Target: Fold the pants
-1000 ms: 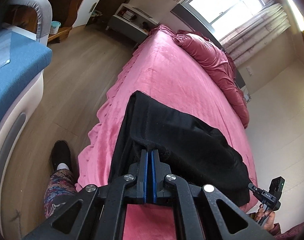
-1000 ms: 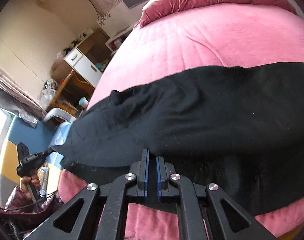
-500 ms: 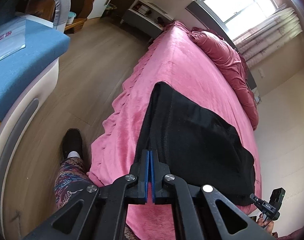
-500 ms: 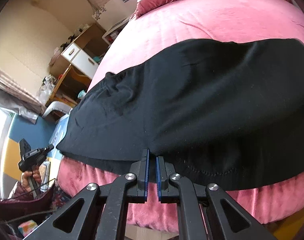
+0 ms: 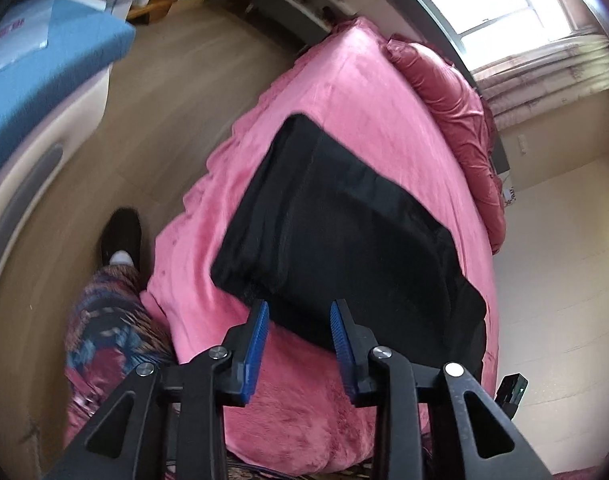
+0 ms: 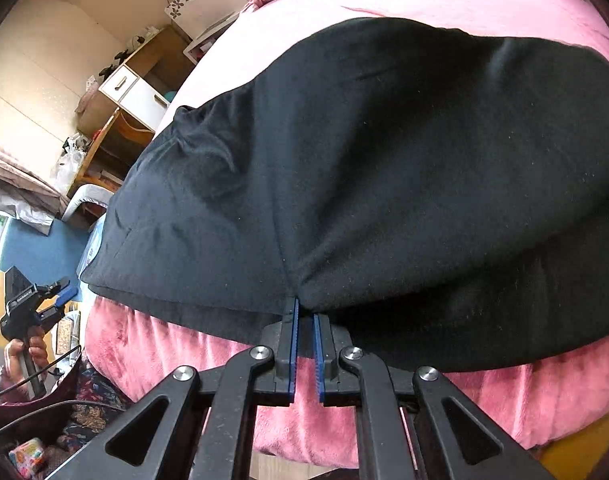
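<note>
Left gripper [image 5: 299, 312] spread wide, empty, hovering above pants' [image 5: 344, 232] near edge. Right gripper [image 6: 305, 312] pinched on hem fold. Black pants lay folded on pink bed [image 5: 344, 92].

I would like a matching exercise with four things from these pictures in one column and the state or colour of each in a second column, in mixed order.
Things:
1. left hand-held gripper
2. right hand-held gripper
3. pants
4. bedspread

States or colours:
A. pink
B. open, holding nothing
C. black, lying folded on the bed
D. shut on the cloth edge

Pairs: 1-B, 2-D, 3-C, 4-A
</note>
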The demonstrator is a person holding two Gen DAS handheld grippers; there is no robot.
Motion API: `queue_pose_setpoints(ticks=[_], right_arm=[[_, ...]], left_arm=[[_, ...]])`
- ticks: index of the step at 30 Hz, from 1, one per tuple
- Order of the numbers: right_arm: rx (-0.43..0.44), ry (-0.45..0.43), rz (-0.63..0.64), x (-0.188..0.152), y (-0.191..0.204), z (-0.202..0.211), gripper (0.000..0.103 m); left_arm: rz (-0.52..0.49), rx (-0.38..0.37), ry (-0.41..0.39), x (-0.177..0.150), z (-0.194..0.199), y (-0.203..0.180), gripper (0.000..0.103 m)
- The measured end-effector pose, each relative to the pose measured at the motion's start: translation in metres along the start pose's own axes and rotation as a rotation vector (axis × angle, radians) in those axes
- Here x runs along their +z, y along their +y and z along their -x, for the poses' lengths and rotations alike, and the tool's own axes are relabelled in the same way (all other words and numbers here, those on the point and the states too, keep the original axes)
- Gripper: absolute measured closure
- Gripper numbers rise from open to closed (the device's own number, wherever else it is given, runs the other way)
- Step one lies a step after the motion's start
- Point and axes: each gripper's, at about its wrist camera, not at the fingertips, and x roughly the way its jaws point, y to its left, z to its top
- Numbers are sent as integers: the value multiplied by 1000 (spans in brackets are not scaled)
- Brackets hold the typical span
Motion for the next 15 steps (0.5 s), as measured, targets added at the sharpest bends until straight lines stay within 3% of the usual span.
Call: queue_pose_setpoints(ticks=[9,12,13,15], right_arm=[[1,-3,-14,-2,3,-4,93],[3,-3,-23,-2,0,-5,93],[3,-4,-23,-2,0,-5,93],[4,-13,-25,-1,1,-4,95]], left_arm=[[76,15,28,5,-41,-9,70],[109,3,2,6,-43,-9,78],[102,3,-11,7,-42,-10,94],[72,10,-36,7,-37,-16,96]])
